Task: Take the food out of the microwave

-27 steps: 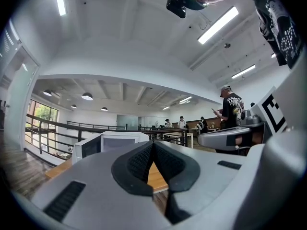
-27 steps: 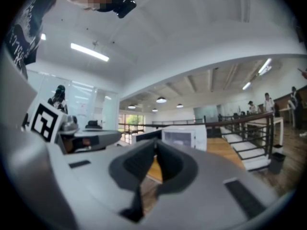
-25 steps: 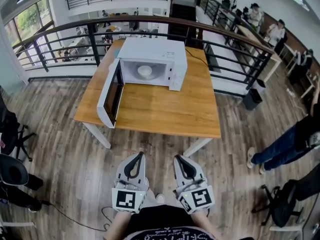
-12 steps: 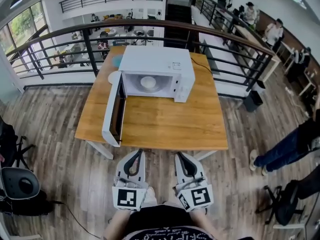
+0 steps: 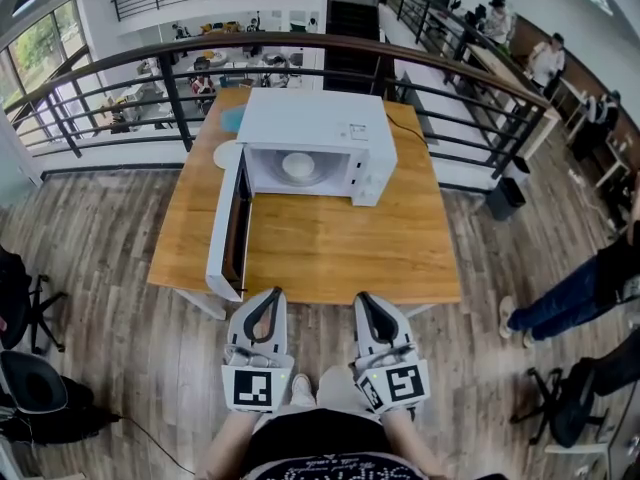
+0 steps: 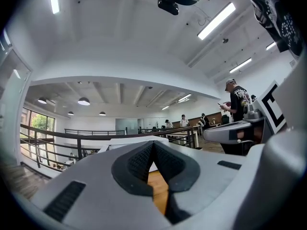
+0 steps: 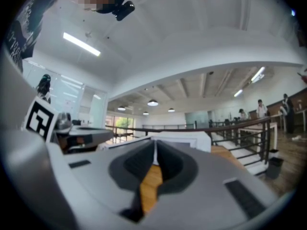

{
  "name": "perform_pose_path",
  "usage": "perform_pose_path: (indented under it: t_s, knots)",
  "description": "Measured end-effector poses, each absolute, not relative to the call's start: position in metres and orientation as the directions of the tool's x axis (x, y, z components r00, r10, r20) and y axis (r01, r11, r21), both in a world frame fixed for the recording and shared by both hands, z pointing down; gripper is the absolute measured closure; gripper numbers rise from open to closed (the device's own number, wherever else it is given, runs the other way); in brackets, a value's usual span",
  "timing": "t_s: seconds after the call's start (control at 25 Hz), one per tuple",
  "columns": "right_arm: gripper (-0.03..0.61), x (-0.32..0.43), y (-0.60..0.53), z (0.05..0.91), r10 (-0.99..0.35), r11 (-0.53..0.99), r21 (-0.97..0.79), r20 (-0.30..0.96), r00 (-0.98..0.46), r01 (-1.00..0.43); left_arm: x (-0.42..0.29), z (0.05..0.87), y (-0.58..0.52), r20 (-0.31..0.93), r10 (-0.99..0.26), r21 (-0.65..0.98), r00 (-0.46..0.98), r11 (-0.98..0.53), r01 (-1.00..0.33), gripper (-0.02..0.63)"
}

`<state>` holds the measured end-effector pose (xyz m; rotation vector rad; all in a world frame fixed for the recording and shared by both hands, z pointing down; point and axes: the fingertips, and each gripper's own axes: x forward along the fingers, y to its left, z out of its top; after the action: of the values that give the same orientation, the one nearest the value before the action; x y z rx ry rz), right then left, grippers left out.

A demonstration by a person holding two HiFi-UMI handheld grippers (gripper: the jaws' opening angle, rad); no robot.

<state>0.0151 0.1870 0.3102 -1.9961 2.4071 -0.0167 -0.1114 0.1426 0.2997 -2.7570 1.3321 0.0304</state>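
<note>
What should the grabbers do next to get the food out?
Probably move both forward over the table toward the microwave. Its door is already open and the white dish sits inside, but the left gripper and right gripper are shut, empty, only at the near edge.

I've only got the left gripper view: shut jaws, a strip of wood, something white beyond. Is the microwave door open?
Observer: Yes, the microwave has its door swung wide open, hinged on the left in the head view.
Operator: Anything inside?
Observer: A white dish sits in the cavity.
Operator: And the right gripper?
Observer: The right gripper is shut on nothing, beside the left gripper at the near edge of the table.
</note>
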Motion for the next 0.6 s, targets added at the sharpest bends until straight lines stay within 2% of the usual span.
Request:
perform_pose_path:
  t_s: [0.6]
  knots:
    - [0.541, 0.034, 0.124, 0.328, -0.972, 0.230, -0.028, 0.036, -0.231, -0.973, -0.090, 0.319, 0.082, -0.013, -0.806, -0.029, 0.592, -0.592, -0.805, 0.581]
